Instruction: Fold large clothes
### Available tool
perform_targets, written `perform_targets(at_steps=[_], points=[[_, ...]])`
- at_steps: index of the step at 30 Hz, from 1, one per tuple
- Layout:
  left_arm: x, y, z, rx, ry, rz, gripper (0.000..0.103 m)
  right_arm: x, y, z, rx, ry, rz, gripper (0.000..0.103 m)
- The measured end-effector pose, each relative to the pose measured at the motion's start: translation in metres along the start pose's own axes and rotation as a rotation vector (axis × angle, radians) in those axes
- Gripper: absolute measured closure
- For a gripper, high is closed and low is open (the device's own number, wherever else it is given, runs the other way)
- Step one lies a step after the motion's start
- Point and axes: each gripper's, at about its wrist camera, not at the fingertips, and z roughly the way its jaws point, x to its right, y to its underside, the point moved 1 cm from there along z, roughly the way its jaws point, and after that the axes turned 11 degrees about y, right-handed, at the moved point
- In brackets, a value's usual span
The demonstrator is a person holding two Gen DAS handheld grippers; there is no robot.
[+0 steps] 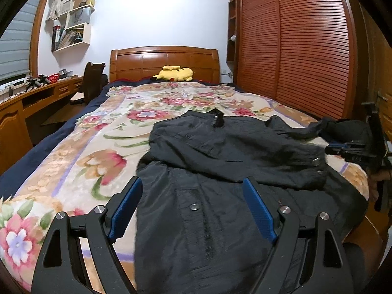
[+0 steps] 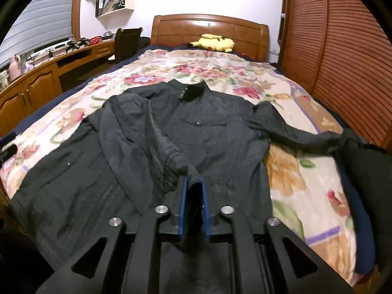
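Note:
A black jacket (image 2: 210,122) lies front up on the floral blanket (image 2: 289,166), collar toward the headboard. One sleeve (image 2: 137,132) is drawn across its front. The cuff (image 2: 193,183) of that sleeve sits between the blue pads of my right gripper (image 2: 194,181), which is shut on it. The other sleeve (image 2: 306,134) stretches out toward the bed's right edge. In the left wrist view my left gripper (image 1: 193,191) hovers wide open over the jacket's (image 1: 220,220) lower front, nothing between its fingers. The right gripper (image 1: 329,150) shows at that view's right edge.
A yellow plush toy (image 1: 174,73) rests by the wooden headboard (image 1: 164,61). A slatted wardrobe (image 1: 306,49) runs along the bed's right side. A desk (image 1: 36,90) and chair (image 1: 94,80) stand to the left. A dark bundle (image 2: 362,171) lies at the bed's right edge.

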Motion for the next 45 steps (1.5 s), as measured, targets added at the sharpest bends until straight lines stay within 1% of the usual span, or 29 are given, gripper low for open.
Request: perform_targets(at_steps=[2, 3, 4, 5, 6, 8, 12, 15, 17, 19, 22, 26, 28, 32, 34, 35, 36, 39, 40, 43, 45], points=[[0.009, -0.004, 0.002, -0.003, 0.002, 0.016, 0.019, 0.005, 0.000, -0.001, -0.001, -0.014, 0.017, 0.084], [0.014, -0.005, 0.002, -0.002, 0.004, 0.027, 0.019, 0.007, 0.001, -0.002, 0.000, -0.019, 0.027, 0.075], [0.021, -0.006, 0.001, 0.000, 0.007, 0.043, 0.019, 0.009, 0.002, -0.002, 0.003, -0.020, 0.035, 0.069], [0.024, -0.008, 0.001, 0.000, 0.008, 0.050, 0.019, 0.011, 0.004, -0.003, 0.005, -0.022, 0.037, 0.056], [0.030, -0.010, 0.001, 0.005, 0.014, 0.055, 0.019, 0.011, 0.005, -0.004, 0.008, -0.027, 0.036, 0.052], [0.035, -0.013, 0.002, 0.014, 0.029, 0.051, 0.019, 0.011, 0.011, -0.003, 0.004, -0.039, 0.029, 0.052], [0.047, -0.016, 0.013, -0.004, 0.039, 0.056, 0.019, 0.017, 0.020, -0.001, -0.007, -0.049, 0.017, 0.052], [0.054, -0.019, 0.021, -0.011, 0.064, 0.042, 0.019, 0.023, 0.025, -0.002, -0.011, -0.055, 0.020, 0.052], [0.057, -0.022, 0.026, -0.011, 0.075, 0.031, 0.014, 0.029, 0.028, -0.004, -0.009, -0.054, 0.026, 0.052], [0.062, -0.025, 0.030, -0.005, 0.093, 0.022, 0.000, 0.034, 0.031, -0.008, -0.005, -0.052, 0.028, 0.052], [0.070, -0.030, 0.040, -0.007, 0.112, 0.010, 0.000, 0.042, 0.034, -0.013, 0.000, -0.044, 0.029, 0.052], [0.082, -0.034, 0.053, -0.018, 0.090, 0.036, 0.000, 0.055, 0.037, -0.017, 0.005, -0.029, 0.039, 0.052], [0.086, -0.036, 0.060, -0.021, 0.097, 0.030, 0.000, 0.063, 0.038, -0.018, 0.007, -0.021, 0.051, 0.052], [0.092, -0.040, 0.073, -0.036, 0.127, -0.006, 0.000, 0.078, 0.036, -0.010, 0.001, -0.005, 0.075, 0.052], [0.097, -0.044, 0.079, -0.045, 0.148, -0.007, 0.000, 0.086, 0.033, -0.001, -0.003, 0.000, 0.096, 0.051], [0.098, -0.045, 0.083, -0.047, 0.150, -0.003, 0.000, 0.091, 0.031, 0.003, -0.005, -0.002, 0.108, 0.048], [0.101, -0.047, 0.086, -0.049, 0.146, 0.005, 0.000, 0.095, 0.030, 0.008, -0.007, -0.006, 0.123, 0.042], [0.107, -0.049, 0.093, -0.057, 0.135, 0.055, 0.000, 0.109, 0.024, 0.027, -0.023, -0.013, 0.177, 0.031], [0.108, -0.049, 0.096, -0.065, 0.125, 0.070, 0.000, 0.114, 0.021, 0.034, -0.027, -0.009, 0.189, 0.030], [0.107, -0.049, 0.102, -0.078, 0.147, 0.063, 0.000, 0.122, 0.014, 0.055, -0.044, 0.019, 0.204, 0.030], [0.106, -0.050, 0.105, -0.079, 0.149, 0.067, 0.000, 0.127, 0.008, 0.070, -0.060, 0.040, 0.211, 0.030]])
